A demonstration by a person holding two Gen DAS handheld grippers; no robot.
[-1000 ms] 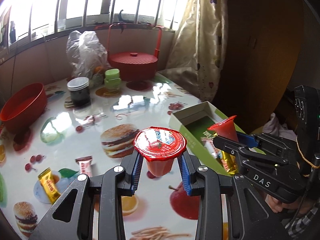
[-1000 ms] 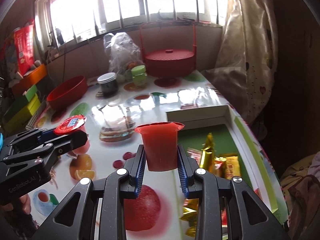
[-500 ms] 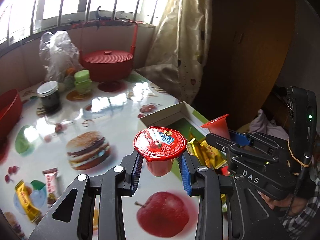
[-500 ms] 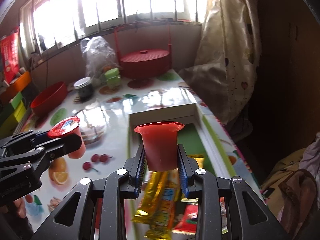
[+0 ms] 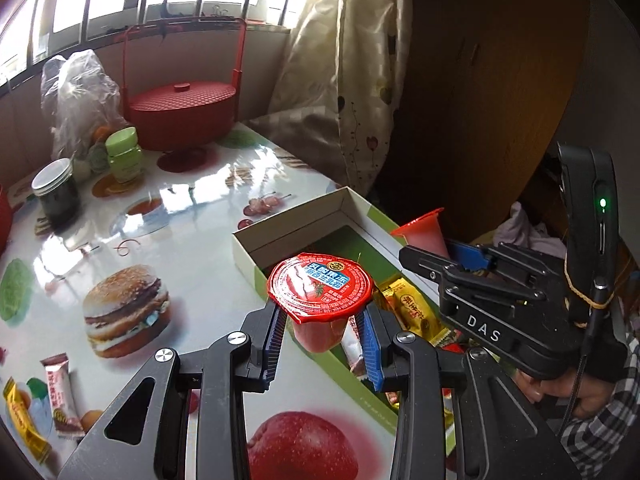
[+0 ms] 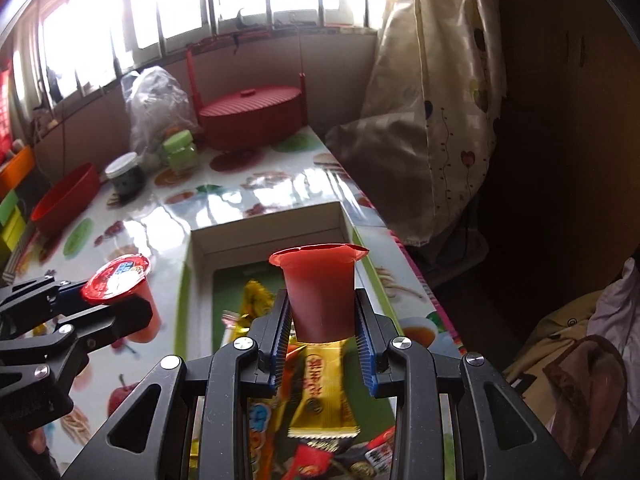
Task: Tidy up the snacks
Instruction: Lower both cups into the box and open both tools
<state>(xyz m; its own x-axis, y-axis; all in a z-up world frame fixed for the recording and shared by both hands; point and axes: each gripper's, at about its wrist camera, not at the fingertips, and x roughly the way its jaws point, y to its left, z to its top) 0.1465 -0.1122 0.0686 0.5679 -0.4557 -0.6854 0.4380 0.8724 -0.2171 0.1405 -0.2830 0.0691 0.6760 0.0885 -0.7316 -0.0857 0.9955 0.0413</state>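
Left gripper [image 5: 323, 340] is clamped on a red jelly cup [image 5: 320, 292], pads on the cup body under the foil rim, lid up, so it stays level. The cup hangs over the near-left wall of the box [image 5: 288, 236], at 6 o'clock of the left view, not yet inside.

Right gripper [image 6: 322, 334] is clamped on a second jelly cup [image 6: 320, 292], same upright hold, pads on the tapered sides. It hangs over the box interior [image 6: 264, 236], above a gold bar [image 6: 320, 392] and other wrappers lying on the green floor.

Both jaws sit partly closed around the cups; neither cup touches anything below. Judgement: both cups are mid-carry for a drop into the box, right one closer to release. The far end of the box, toward 12 o'clock, looks bare, so it's the likelier landing spot.

Loose on the table at 8 o'clock of the left view: a pink-brown bar [image 5: 60, 404] and a yellow bar [image 5: 22, 420], still to collect.

Farther, 10–11 o'clock: dark jar [image 5: 54, 190], green jar [image 5: 124, 156], plastic bag [image 5: 76, 96], red lidded basket [image 5: 182, 114]. Not snacks to sort, as far as I can tell.
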